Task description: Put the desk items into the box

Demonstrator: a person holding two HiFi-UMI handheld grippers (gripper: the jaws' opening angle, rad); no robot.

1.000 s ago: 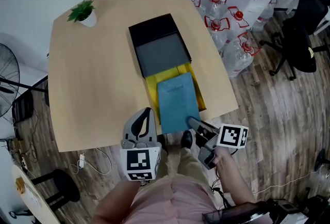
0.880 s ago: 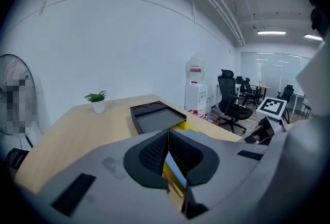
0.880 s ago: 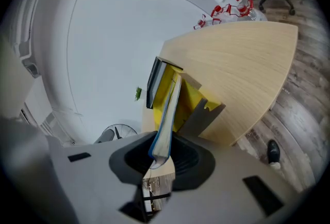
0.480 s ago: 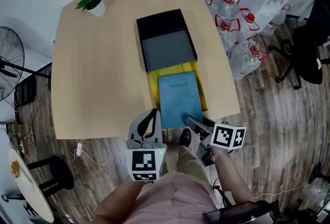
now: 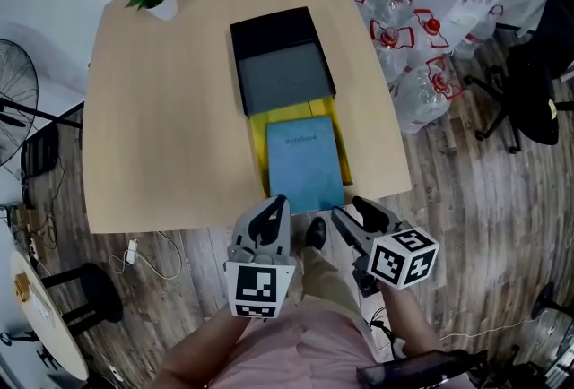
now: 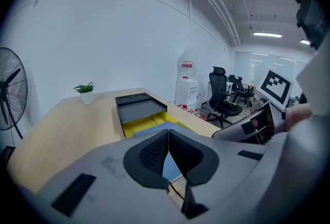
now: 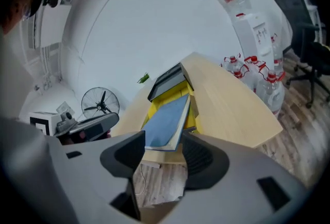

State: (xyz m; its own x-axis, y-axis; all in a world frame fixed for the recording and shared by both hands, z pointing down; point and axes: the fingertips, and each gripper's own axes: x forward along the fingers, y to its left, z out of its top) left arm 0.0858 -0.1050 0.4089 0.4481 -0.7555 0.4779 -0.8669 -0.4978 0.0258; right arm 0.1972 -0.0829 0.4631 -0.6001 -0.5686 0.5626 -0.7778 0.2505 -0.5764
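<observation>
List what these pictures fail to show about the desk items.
- Yellow item: head view, mostly covered by the blue notebook; kind unclear.
- Notebook's cover print: head view, too small to read.
- Black box: head view, grey surface inside; depth unclear.
- Notebook's near end: left gripper view, behind left tool.

The notebook [image 5: 305,165] lies on a folder [image 5: 257,148], the box [image 5: 273,27] just behind.

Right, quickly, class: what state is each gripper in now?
Left gripper: shut, nothing between its jaws.
Right gripper: open, holding nothing; the blue notebook lies just beyond its jaws.
</observation>
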